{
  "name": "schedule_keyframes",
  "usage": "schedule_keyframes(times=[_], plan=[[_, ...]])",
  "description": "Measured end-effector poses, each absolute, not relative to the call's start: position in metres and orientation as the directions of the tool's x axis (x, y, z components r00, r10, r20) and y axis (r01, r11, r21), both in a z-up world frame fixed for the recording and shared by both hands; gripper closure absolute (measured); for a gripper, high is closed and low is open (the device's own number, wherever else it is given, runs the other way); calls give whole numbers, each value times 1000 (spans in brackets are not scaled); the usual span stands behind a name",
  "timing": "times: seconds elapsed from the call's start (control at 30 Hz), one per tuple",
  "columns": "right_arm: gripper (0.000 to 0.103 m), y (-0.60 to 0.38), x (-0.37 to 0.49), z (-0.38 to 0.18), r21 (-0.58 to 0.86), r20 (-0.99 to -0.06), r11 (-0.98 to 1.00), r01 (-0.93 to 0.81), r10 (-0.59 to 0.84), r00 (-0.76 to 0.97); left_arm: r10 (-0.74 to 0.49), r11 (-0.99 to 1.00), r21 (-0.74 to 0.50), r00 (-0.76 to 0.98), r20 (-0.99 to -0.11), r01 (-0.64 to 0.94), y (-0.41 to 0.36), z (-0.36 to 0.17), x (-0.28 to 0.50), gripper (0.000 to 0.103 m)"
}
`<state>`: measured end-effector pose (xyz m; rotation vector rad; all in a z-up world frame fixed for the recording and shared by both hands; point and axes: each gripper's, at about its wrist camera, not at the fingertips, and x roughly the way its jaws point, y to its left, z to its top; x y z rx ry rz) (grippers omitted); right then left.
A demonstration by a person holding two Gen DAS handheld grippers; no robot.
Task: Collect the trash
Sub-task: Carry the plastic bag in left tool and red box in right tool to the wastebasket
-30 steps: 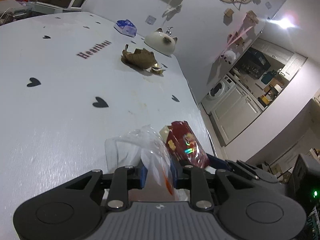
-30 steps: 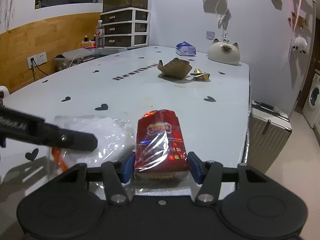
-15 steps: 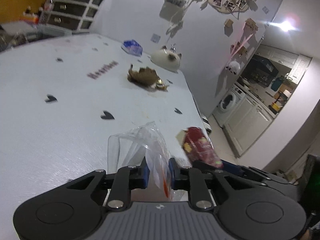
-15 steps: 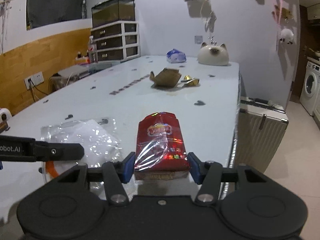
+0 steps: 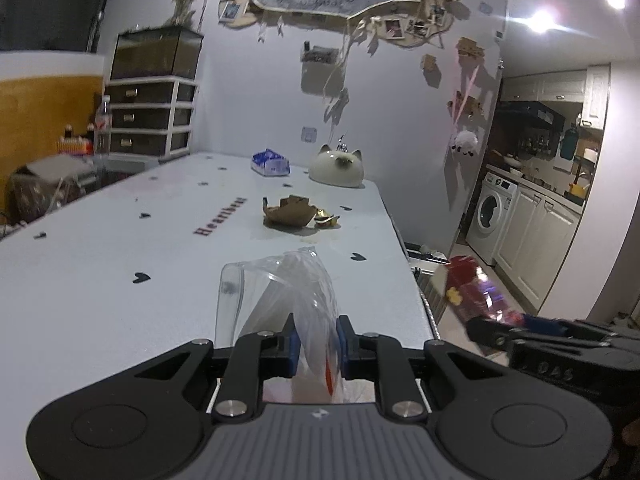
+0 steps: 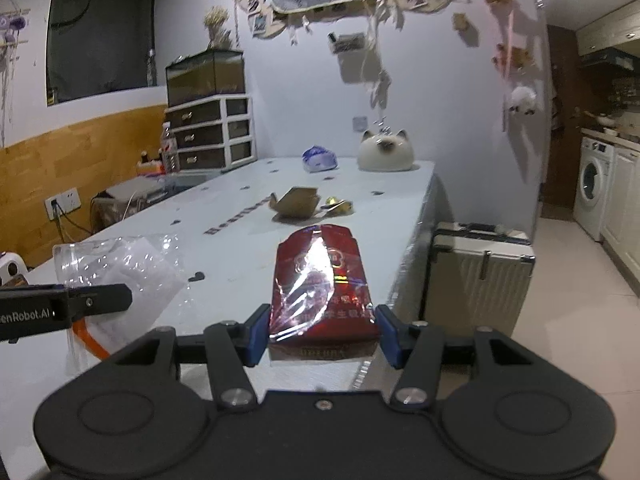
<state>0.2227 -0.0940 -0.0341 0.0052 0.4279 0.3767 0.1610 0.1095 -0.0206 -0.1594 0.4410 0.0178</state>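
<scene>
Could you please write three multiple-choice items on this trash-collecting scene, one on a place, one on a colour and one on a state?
1. Where does the crumpled brown paper lie?
A. on the white table, beside a gold wrapper
B. on the floor by the suitcase
C. inside the drawer unit

2. What colour is the packet in the right tongs?
A. blue
B. red
C. green

3. What state are the left tongs in?
A. wide open with nothing between them
B. shut on the clear plastic bag
C. shut on the cat-shaped ceramic

Answers:
1. A, since both wrist views show the paper on the tabletop next to the gold wrapper.
2. B, since the right wrist view shows a glossy red packet between the blue pads.
3. B, since the left wrist view shows the pads pinching the transparent bag, on which the tongs have just been closing.
</scene>
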Motion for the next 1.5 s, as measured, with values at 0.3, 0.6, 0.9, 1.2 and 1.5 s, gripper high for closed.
schedule_keyframes(times=[0.3,0.6,0.9,1.2,1.5], plan=[[47,-145,180,-26,90,-362,949,-301,313,878,-21,994,-107,916,-400,-24,63,-18,135,85],[47,-206,151,-27,97,-337,973,-209,230,913,-91,995,-79,923,-373,66,0,-14,130,86],[47,-272,137,-43,96,-353,992,-77,106,930,-207,978,-69,900,-384,196,-73,-33,144,86],[47,-329,135,-82,89,-426,995,46,-4,905,-309,949,-86,836,-454,304,-138,-80,170,86],[47,-363,157,-148,106,-551,986,132,-52,833,-352,930,-119,746,-565,348,-182,-146,211,86]])
